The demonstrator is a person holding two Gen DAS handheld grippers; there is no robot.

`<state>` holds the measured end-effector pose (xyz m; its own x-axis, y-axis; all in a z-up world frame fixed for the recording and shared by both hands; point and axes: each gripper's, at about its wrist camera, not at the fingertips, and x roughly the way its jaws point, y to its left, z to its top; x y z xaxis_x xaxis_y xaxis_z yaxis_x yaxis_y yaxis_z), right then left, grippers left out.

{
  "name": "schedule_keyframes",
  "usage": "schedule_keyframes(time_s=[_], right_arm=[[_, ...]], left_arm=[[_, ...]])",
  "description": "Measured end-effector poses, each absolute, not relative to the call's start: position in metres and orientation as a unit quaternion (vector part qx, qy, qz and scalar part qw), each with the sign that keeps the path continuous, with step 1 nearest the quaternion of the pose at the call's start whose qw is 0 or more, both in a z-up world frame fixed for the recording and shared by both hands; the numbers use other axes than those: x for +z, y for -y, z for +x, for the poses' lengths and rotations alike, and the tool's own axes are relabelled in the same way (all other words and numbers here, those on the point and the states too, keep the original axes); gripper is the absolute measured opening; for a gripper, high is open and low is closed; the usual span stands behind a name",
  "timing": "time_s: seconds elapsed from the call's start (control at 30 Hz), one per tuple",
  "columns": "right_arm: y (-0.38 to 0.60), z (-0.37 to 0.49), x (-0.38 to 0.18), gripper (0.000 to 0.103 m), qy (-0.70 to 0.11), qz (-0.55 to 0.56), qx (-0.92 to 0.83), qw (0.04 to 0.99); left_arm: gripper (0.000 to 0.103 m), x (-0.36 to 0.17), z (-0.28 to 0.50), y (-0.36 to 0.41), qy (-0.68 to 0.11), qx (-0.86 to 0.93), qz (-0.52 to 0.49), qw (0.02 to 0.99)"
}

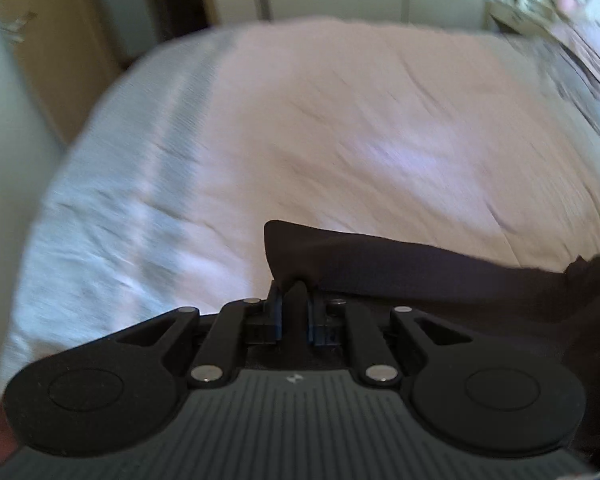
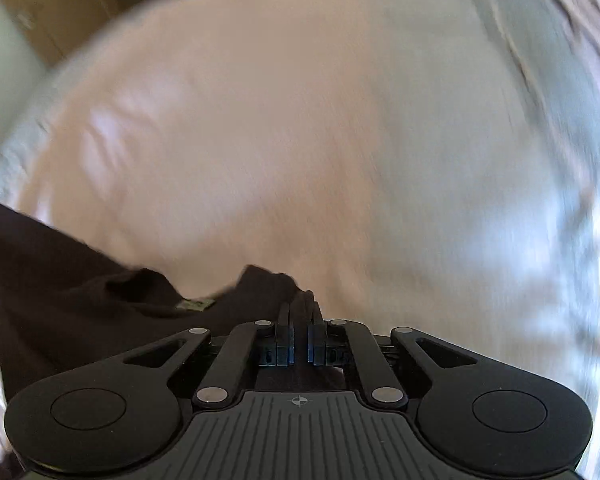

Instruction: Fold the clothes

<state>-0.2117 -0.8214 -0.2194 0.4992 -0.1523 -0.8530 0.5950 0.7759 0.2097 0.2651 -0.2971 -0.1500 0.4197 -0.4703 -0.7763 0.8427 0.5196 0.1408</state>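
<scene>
The bed [image 1: 380, 120] serves as the reference for all positions below.

Left gripper [image 1: 294, 296]: the jaws are clamped on a fold of the dark garment [image 1: 420, 272] at its left corner. The corner stands up between the blue pads, held above the near part of the bed, and the fabric runs off to the right from there.

Dark garment: it hangs as a span between the two grippers, over the near edge of the bed. The lower part of it falls out of view, so it cannot be told whether it touches the bed. A small label [image 2: 196, 304] shows near the gathered edge in the right wrist view.

Right gripper [image 2: 299, 314]: the jaws are closed on a bunched piece of the garment at its right end, also above the near part of the bed.

Hazards, as judged from this state:
- The right grip holds a bunch, not a flat edge. Layers may slide out under tension.
- Both views are blurred, which suggests fast motion. A quick swing could pull either corner free.
- Unequal height at the two grippers would lay the garment skewed on the bed, with creases.
- Slack in the span may fold under itself on landing.
</scene>
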Motion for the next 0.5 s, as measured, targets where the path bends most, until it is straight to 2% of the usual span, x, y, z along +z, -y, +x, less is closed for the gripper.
schedule_keyframes(time_s=[0.13,0.2,0.23,0.27,0.3,0.33,0.37,0.5], right_arm=[[0.836,-0.161,-0.186,0.004,-0.399,0.207,-0.21,0.868],[0.842,-0.133,-0.192,0.005,-0.378,0.201,-0.207,0.88],[0.844,-0.118,-0.199,0.012,-0.367,0.199,-0.207,0.885],[0.843,-0.108,-0.206,0.024,-0.368,0.197,-0.218,0.882],[0.839,-0.098,-0.215,0.049,-0.375,0.19,-0.247,0.873],[0.834,-0.097,-0.216,0.062,-0.369,0.196,-0.256,0.871],[0.828,-0.096,-0.218,0.062,-0.364,0.203,-0.266,0.87],[0.78,-0.117,-0.224,0.062,-0.383,0.209,-0.235,0.868]], left_arm=[[0.011,-0.139,0.3,0.292,-0.329,-0.356,0.246,0.839],[0.019,-0.152,0.311,0.298,-0.345,-0.327,0.241,0.846],[0.023,-0.161,0.313,0.301,-0.357,-0.315,0.242,0.846],[0.024,-0.171,0.314,0.304,-0.368,-0.304,0.245,0.844],[0.024,-0.178,0.311,0.304,-0.375,-0.301,0.249,0.841],[0.028,-0.185,0.305,0.303,-0.38,-0.303,0.252,0.837],[0.035,-0.19,0.297,0.3,-0.386,-0.307,0.248,0.834],[0.037,-0.213,0.244,0.277,-0.432,-0.34,0.233,0.802]])
